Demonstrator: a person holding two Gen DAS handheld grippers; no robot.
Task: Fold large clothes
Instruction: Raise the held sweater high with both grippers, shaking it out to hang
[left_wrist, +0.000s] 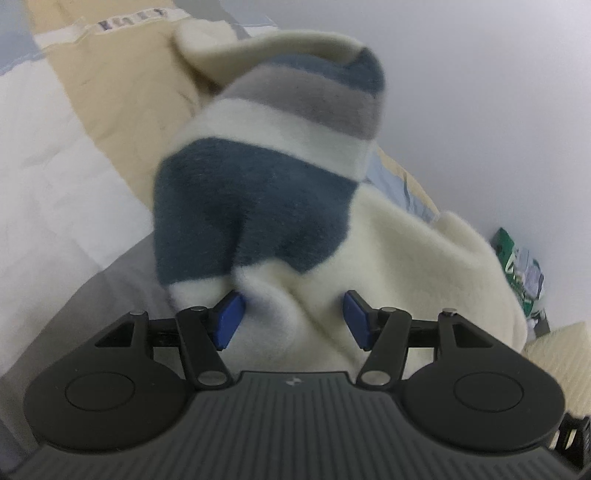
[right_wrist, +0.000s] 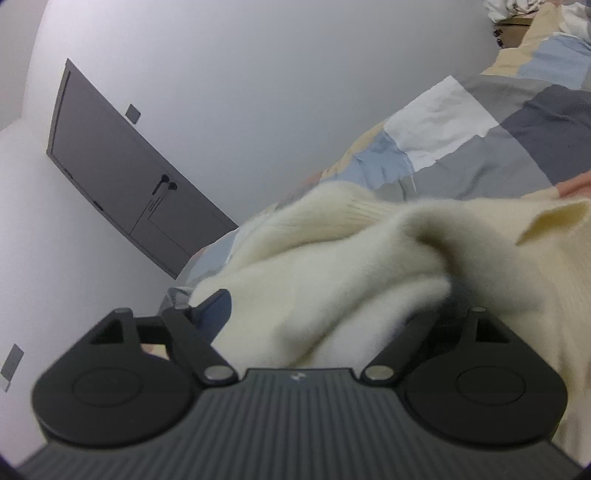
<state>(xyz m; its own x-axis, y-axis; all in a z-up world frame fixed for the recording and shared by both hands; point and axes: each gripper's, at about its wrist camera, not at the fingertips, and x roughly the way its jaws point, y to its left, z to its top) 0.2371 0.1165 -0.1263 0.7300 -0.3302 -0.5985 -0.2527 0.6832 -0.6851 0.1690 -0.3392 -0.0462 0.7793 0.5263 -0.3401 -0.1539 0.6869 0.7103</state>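
A fluffy cream sweater (left_wrist: 406, 258) with dark blue, grey and white bands lies bunched on the bed, blurred. One banded part rises ahead of my left gripper (left_wrist: 291, 317). Its blue pads (left_wrist: 229, 319) press on a thick fold of cream fabric from both sides. In the right wrist view the cream sweater (right_wrist: 314, 266) drapes over my right gripper (right_wrist: 317, 306). Its jaws stand wide, the left finger (right_wrist: 216, 306) shows clear of the cloth, and the right finger is hidden under fabric.
A patchwork bedcover (left_wrist: 44, 184) of white, beige, grey and light blue squares lies under the sweater (right_wrist: 480, 147). A grey door (right_wrist: 122, 173) stands in the white wall at left. A green packet (left_wrist: 517, 266) sits at the right. A fingertip (right_wrist: 576, 186) shows at the right edge.
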